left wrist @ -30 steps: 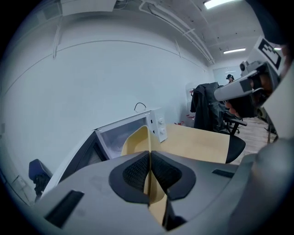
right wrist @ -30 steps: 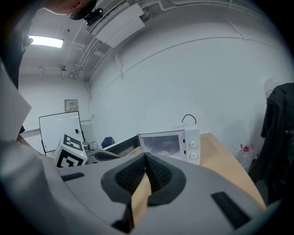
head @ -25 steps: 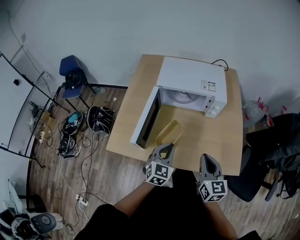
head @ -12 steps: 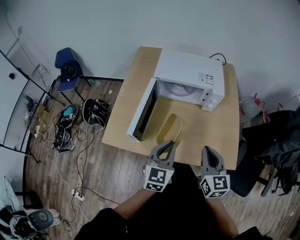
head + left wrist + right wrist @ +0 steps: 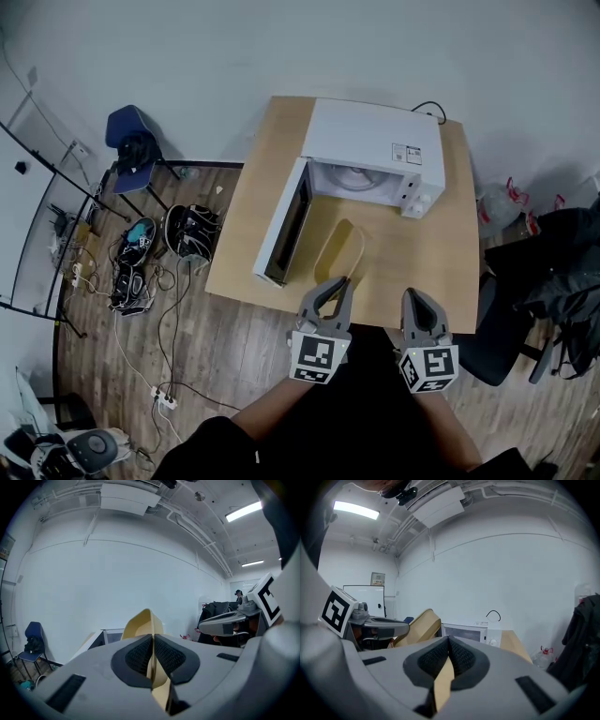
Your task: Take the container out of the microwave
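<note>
A beige plastic container (image 5: 337, 251) hangs over the wooden table (image 5: 427, 267) in front of the white microwave (image 5: 375, 150), whose door (image 5: 281, 225) stands wide open to the left. My left gripper (image 5: 339, 281) is shut on the container's near rim. In the left gripper view the beige wall (image 5: 143, 623) rises from between the closed pads of that gripper (image 5: 153, 646). My right gripper (image 5: 415, 298) hovers beside it at the table's near edge, shut with nothing in it. The right gripper view shows its pads (image 5: 449, 649) meeting, with the container (image 5: 419, 625) to the left and the microwave (image 5: 466, 632) ahead.
A blue chair (image 5: 131, 141), dark bags (image 5: 192, 234) and cables lie on the wooden floor to the left. A black office chair (image 5: 553, 291) and a plastic bag (image 5: 495, 208) stand to the right. The microwave's cord (image 5: 427, 111) runs behind it.
My left gripper has risen with the container, which now hangs higher above the table and more edge-on. The right gripper has stayed where it was.
</note>
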Demonstrator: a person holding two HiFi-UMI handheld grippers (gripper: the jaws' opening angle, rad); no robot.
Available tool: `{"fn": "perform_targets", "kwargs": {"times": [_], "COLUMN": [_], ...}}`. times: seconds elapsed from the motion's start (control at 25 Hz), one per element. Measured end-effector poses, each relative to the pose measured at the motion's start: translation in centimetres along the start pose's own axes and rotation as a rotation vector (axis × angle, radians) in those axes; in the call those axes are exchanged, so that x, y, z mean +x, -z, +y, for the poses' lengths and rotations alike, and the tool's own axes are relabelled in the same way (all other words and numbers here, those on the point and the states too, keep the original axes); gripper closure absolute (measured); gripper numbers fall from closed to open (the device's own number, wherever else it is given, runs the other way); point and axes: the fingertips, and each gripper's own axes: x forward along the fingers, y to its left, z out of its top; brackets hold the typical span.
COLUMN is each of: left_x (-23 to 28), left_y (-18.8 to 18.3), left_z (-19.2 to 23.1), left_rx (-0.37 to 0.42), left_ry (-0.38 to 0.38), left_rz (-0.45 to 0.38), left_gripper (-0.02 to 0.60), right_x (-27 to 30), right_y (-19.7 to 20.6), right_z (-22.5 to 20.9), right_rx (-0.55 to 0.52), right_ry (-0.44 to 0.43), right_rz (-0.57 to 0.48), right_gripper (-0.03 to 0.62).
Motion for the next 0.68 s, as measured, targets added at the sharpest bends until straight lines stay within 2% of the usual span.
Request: {"fn": "perform_targets", "kwargs": {"times": [0.36, 0.68], "left_x": [-0.4, -0.5], "left_y": [0.4, 0.5], "left_z": [-0.4, -0.4], "left_rx": [-0.001, 0.015], "left_ry": [-0.003, -0.003], "left_rz": [0.004, 0.014], "left_gripper": [0.558, 0.558], "right_x": [-0.4, -0.4], "right_y": [0.3, 0.1], "right_z": [0.3, 0.3], "right_rx": [-0.030, -0.015], "right_ry": [0.005, -0.005], "right_rz": [-0.001, -0.012], "right_gripper": [0.534, 0.534]}}
